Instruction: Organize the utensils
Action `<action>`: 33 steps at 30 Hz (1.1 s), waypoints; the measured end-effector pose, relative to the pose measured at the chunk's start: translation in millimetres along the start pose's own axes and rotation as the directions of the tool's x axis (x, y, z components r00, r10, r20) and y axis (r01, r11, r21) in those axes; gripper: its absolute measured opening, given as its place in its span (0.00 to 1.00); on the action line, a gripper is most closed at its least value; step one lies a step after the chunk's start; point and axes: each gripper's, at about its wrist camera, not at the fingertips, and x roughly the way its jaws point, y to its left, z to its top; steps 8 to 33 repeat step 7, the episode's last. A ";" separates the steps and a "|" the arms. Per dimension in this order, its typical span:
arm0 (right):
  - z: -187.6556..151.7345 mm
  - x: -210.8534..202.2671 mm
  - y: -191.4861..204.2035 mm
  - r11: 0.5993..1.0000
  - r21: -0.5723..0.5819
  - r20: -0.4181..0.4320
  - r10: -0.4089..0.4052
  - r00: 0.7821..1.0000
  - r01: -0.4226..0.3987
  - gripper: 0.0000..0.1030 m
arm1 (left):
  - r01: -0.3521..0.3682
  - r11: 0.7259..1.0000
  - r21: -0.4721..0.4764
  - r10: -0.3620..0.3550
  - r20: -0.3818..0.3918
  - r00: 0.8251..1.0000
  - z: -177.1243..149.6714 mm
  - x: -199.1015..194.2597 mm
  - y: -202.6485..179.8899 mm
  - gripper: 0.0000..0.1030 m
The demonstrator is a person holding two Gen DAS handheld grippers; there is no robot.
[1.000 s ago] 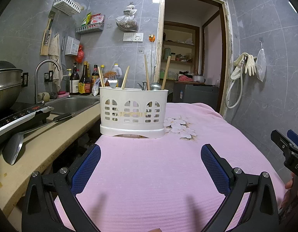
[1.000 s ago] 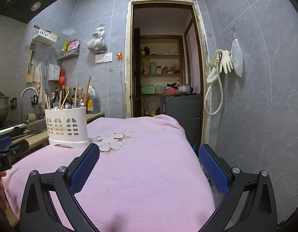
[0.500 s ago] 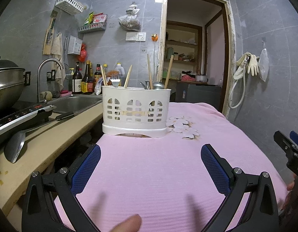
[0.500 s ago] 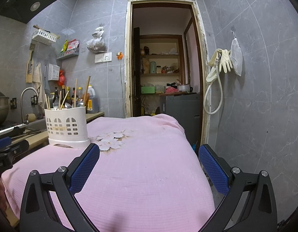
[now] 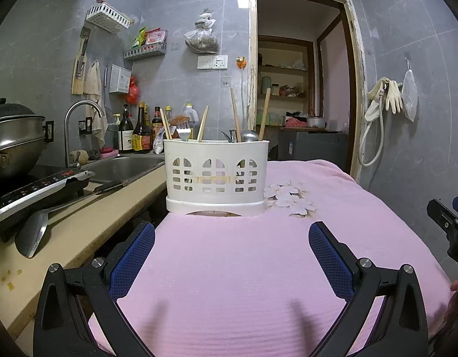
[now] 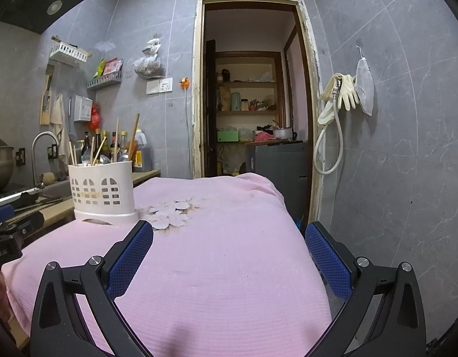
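Observation:
A white slotted utensil holder [image 5: 216,177] stands on the pink cloth [image 5: 229,267] at its far left; it also shows in the right wrist view [image 6: 101,189]. In it stand several wooden chopsticks [image 5: 234,117], a fork [image 5: 183,132] and a metal spoon [image 5: 249,136]. My left gripper [image 5: 231,253] is open and empty, low over the cloth, in front of the holder. My right gripper [image 6: 229,253] is open and empty, over the cloth to the right of the holder. Its tip shows at the right edge of the left wrist view [image 5: 446,223].
A kitchen counter [image 5: 65,238] runs along the left with a sink [image 5: 121,168], a tap [image 5: 80,125], an induction cooker [image 5: 35,190], a pot [image 5: 11,136], a metal spatula [image 5: 35,232] and bottles [image 5: 139,134]. A doorway [image 6: 252,104] opens behind the cloth-covered table.
The left gripper has tilted or risen slightly, so the holder sits a little higher in its view. A fingertip seen at the bottom edge half a second ago is gone. The right gripper has barely moved.

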 end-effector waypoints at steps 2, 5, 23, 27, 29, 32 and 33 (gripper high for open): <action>-0.9 -0.8 0.4 1.000 0.000 -0.002 0.000 1.000 0.000 1.00 | 0.002 1.000 0.002 -0.002 -0.001 1.000 -0.1 0.4 -0.2 0.98; -0.1 0.7 1.0 1.000 0.003 -0.006 -0.001 1.000 0.001 1.00 | 0.004 1.000 0.003 -0.004 -0.002 1.000 -0.2 0.9 -0.7 0.99; 0.2 1.1 2.1 1.000 0.003 -0.009 -0.002 1.000 0.002 1.00 | 0.007 1.000 0.001 -0.007 -0.006 1.000 -0.2 1.6 -0.5 0.99; 0.2 1.1 2.1 1.000 0.003 -0.009 -0.002 1.000 0.002 1.00 | 0.007 1.000 0.001 -0.007 -0.006 1.000 -0.2 1.6 -0.5 0.99; 0.2 1.1 2.1 1.000 0.003 -0.009 -0.002 1.000 0.002 1.00 | 0.007 1.000 0.001 -0.007 -0.006 1.000 -0.2 1.6 -0.5 0.99; 0.2 1.1 2.1 1.000 0.003 -0.009 -0.002 1.000 0.002 1.00 | 0.007 1.000 0.001 -0.007 -0.006 1.000 -0.2 1.6 -0.5 0.99; 0.2 1.1 2.1 1.000 0.003 -0.009 -0.002 1.000 0.002 1.00 | 0.007 1.000 0.001 -0.007 -0.006 1.000 -0.2 1.6 -0.5 0.99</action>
